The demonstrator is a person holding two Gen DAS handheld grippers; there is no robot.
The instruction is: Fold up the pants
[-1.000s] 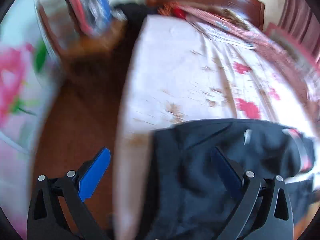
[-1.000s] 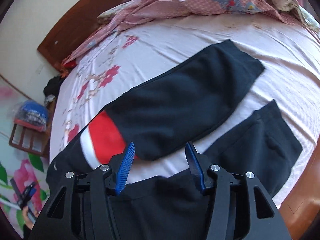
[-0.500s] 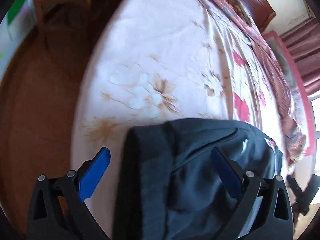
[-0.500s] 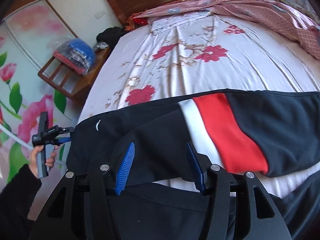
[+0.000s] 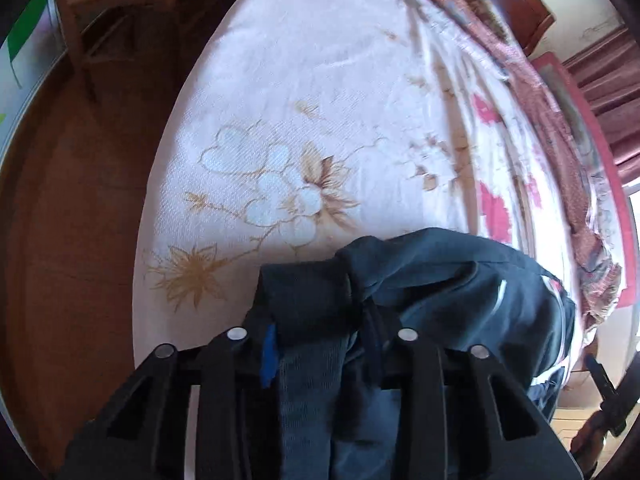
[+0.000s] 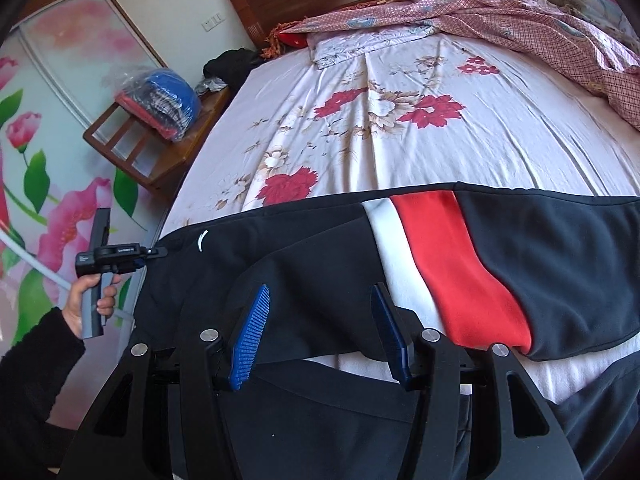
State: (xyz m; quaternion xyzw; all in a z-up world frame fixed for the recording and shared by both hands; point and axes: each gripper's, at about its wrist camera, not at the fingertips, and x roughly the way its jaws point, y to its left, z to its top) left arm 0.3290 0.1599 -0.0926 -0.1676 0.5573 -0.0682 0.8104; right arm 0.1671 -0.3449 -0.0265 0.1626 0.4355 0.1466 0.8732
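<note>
- Since half a second ago, the left gripper (image 5: 316,344) has gone from wide open to clamped on a bunched fold of the pants (image 6: 320,264) at their left end, near the bed's left edge.
- Lying across the near part of the bed (image 6: 400,128), the pants are spreading left to right, with one leg, banded in white and red, running off to the right.
- The right gripper (image 6: 320,332) is hovering over the dark cloth, jaws standing apart, gripping nothing.
- Judging by the creases, the fabric is handling soft, limp and light; it will likely sag and slide, so pinching doubled edges near the waist looks safest.
</note>
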